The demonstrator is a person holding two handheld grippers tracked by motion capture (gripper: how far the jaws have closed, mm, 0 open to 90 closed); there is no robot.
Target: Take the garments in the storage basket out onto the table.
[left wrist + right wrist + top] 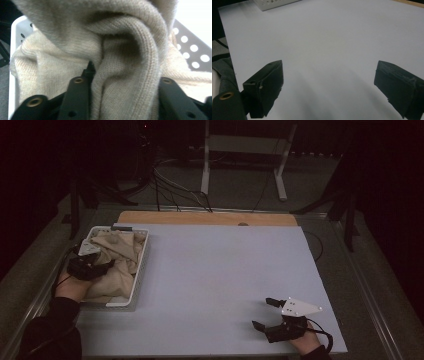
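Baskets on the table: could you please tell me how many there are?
1. The white basket sits at the table's left edge, holding a beige knitted garment that the left gripper grips. More garments may lie hidden beneath.

A big white board (220, 285) lies on the table. A strip of brown wood (205, 218) shows along its far edge. Behind the table, black wires (172, 190) run across the grey floor (240, 190). A white frame with two legs (245, 155) stands there too. The room at the back is very dark.
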